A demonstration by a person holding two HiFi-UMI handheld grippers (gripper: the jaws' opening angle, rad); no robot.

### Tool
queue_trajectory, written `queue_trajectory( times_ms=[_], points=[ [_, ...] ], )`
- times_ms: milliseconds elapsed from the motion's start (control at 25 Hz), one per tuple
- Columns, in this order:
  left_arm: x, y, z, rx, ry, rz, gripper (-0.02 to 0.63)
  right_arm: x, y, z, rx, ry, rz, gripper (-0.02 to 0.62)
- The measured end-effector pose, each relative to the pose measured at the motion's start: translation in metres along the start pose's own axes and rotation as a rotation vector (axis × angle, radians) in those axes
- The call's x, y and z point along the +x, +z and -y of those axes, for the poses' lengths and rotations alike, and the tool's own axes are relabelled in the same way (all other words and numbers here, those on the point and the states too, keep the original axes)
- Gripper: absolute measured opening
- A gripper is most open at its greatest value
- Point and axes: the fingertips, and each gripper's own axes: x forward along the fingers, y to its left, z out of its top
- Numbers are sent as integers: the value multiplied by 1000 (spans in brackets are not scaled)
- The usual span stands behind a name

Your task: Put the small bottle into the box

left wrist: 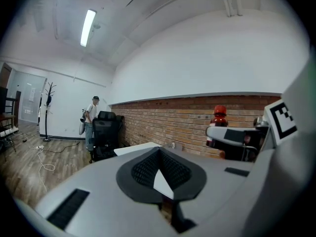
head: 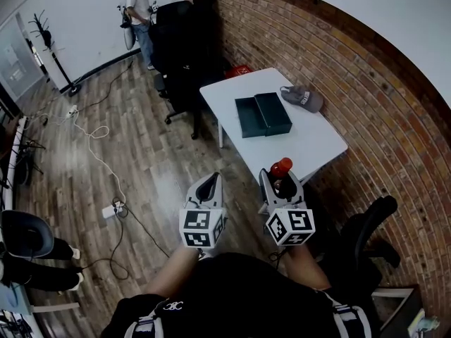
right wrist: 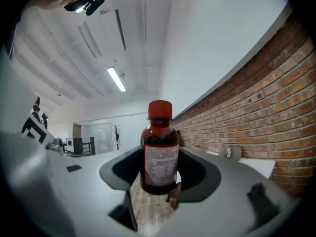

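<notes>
My right gripper (head: 281, 178) is shut on a small brown bottle with a red cap (right wrist: 159, 149), held upright between its dark pads; the red cap (head: 281, 166) shows above the jaws in the head view. The bottle (left wrist: 217, 122) also appears at the right of the left gripper view. A dark green open box (head: 263, 114), its lid lying beside it, rests on the white table (head: 310, 146) ahead. My left gripper (head: 206, 191) is shut and empty, held beside the right one, short of the table.
A grey cap (head: 303, 98) lies on the table beside the box. A brick wall (head: 366, 90) runs along the right. Black office chairs (head: 180, 41) stand beyond the table, another (head: 366, 234) at my right. Cables (head: 106, 167) trail over the wood floor. A person (head: 139, 13) stands far off.
</notes>
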Motion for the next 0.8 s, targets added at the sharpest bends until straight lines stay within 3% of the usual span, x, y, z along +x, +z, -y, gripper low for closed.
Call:
queue_trajectory(
  times_ms=[480,800],
  points=[
    [-4,-11,-89,-43,-71,-11,6,60,-22,-70,-28,-52,-25,216],
    [8,-15,-127,-59,-71,-25,6,90,-27,-76,-26,-90,-36,216]
  ],
)
